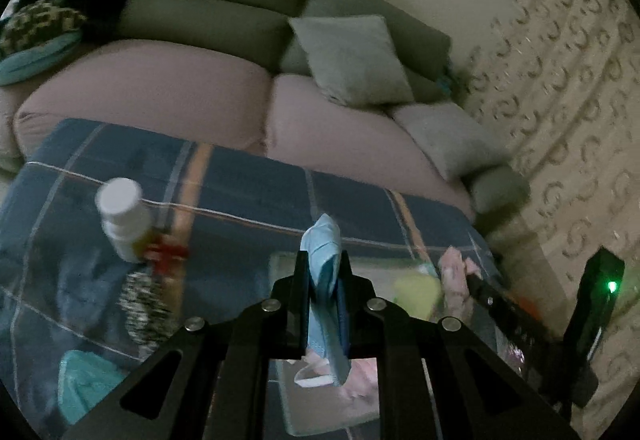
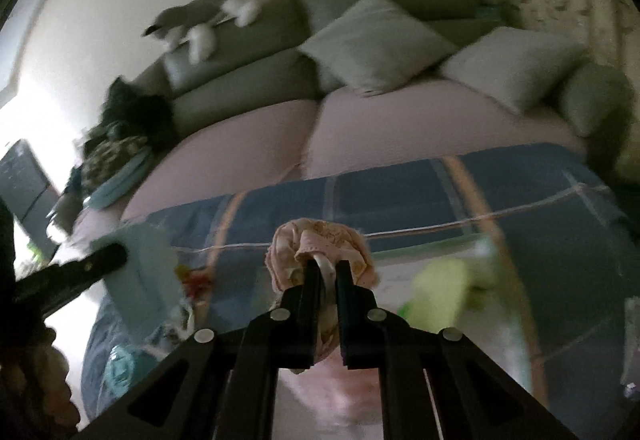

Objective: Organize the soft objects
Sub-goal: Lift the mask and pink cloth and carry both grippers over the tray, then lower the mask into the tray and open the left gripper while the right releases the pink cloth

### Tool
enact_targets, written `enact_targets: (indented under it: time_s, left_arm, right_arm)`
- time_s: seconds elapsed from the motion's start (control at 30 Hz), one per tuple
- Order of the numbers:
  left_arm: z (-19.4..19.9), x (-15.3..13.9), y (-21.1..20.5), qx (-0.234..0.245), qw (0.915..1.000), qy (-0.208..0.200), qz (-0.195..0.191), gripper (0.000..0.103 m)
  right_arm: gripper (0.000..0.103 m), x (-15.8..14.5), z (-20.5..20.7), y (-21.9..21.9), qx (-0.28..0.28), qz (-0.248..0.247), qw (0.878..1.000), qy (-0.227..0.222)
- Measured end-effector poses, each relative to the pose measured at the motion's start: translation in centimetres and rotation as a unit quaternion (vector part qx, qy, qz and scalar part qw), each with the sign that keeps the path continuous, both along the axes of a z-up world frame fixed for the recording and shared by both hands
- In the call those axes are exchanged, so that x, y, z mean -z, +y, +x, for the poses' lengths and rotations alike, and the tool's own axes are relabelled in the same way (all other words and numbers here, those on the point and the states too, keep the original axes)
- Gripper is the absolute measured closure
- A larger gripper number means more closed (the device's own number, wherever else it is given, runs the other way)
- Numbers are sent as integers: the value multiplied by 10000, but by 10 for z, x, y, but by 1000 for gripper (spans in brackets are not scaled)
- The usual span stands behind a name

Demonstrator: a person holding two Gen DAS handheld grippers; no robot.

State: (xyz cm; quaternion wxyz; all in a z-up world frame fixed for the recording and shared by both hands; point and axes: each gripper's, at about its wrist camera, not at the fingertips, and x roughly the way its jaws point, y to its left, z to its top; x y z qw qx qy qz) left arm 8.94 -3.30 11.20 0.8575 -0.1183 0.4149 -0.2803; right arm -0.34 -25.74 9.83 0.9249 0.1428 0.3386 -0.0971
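My left gripper is shut on a light blue folded cloth, held upright above the blue plaid blanket. My right gripper is shut on a pink crumpled cloth, also held above the blanket. The right gripper and its pink cloth show at the right of the left wrist view. The left gripper with the blue cloth shows at the left of the right wrist view. A yellow-green soft item lies below, to the right of the pink cloth.
A white pill bottle stands on the blanket beside a red item. A teal item and a patterned cloth lie lower left. The sofa holds grey cushions, a plush animal and a clothes pile.
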Motion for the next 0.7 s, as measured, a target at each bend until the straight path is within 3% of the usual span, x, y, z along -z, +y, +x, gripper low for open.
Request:
enact_targets:
  time_s: [0.17,0.4,0.53,0.7]
  left_arm:
    - [-8,14,-36,554,9982,234,-13,91]
    - [-10,64,-75,1076,9889,998,243,91]
    - [-8,96,-80,1001,9833,1351,701,91]
    - [-4,114,-75,733,9793,1522,1113,91]
  right_arm:
    - [95,4,-15,-35,689,-145,9971,280]
    - [95,37,-10,-71,1140,-76,9886,983]
    - [95,64,-1,-84,1256,-78,9800,1539]
    - [95,85,1,-97,1343,-61,9702,2017]
